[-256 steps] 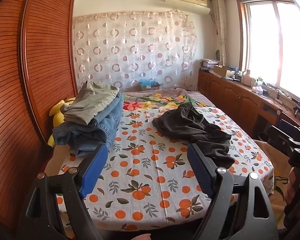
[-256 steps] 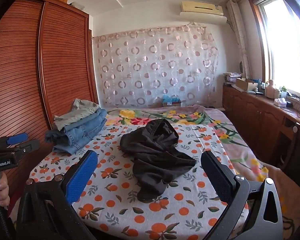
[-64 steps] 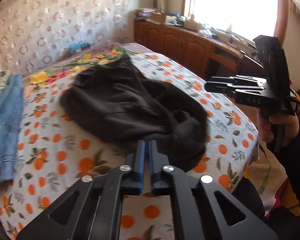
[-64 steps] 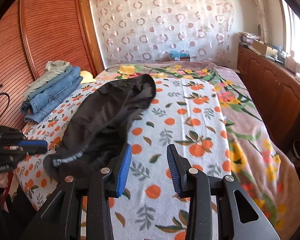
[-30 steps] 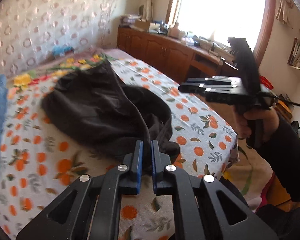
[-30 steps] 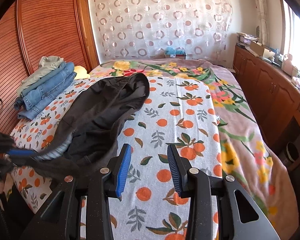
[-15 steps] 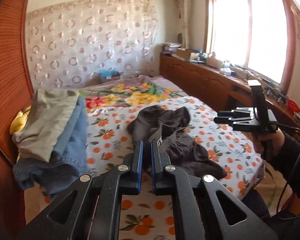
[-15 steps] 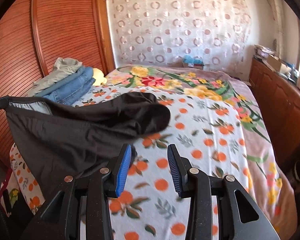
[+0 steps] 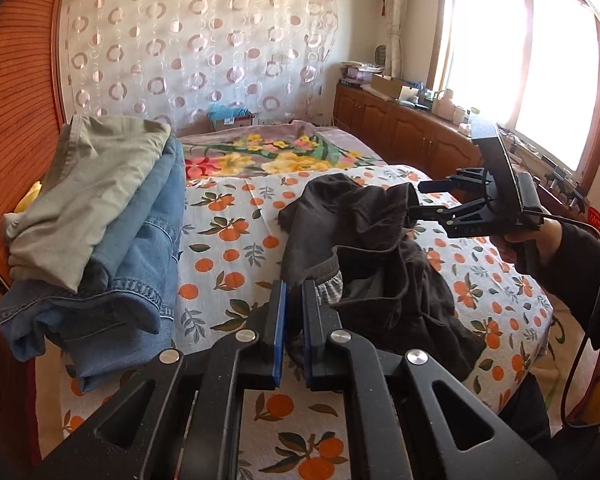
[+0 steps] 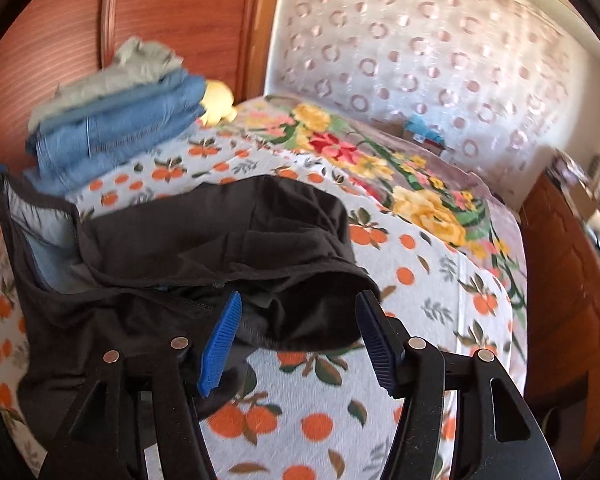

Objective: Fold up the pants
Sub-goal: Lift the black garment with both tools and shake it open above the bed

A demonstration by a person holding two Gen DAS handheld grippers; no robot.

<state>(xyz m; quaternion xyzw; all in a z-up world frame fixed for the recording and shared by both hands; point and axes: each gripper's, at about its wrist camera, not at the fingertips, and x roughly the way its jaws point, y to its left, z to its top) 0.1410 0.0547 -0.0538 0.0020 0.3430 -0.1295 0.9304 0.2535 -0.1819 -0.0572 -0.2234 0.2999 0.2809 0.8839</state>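
The left gripper (image 9: 293, 324), a black two-finger tool with blue pads, is clenched on the waistband of the dark charcoal fabric pants (image 9: 364, 240); a strip of grey elastic shows just right of its pads, and cloth is pinched in the narrow slit between them. The right gripper (image 10: 298, 336), of the same make, has its jaws opening: a bunched fold of the pants sits between the blue pads, but the pads stand clear of it on both sides. From the left wrist view the right gripper (image 9: 428, 200) shows side-on at the far edge of the pants, held by a hand (image 9: 536, 244) in a dark sleeve. The pants lie rumpled on the white bedspread printed with oranges and green leaves (image 9: 228, 240), one end lifted off it toward the left gripper, the rest heaped near the middle of the bed. Well apart from them, beside the reddish-brown slatted wooden wardrobe door (image 9: 16, 92), rests a stack of folded blue denim jeans (image 9: 140, 240) with a folded khaki-green garment (image 9: 88, 188) on top.
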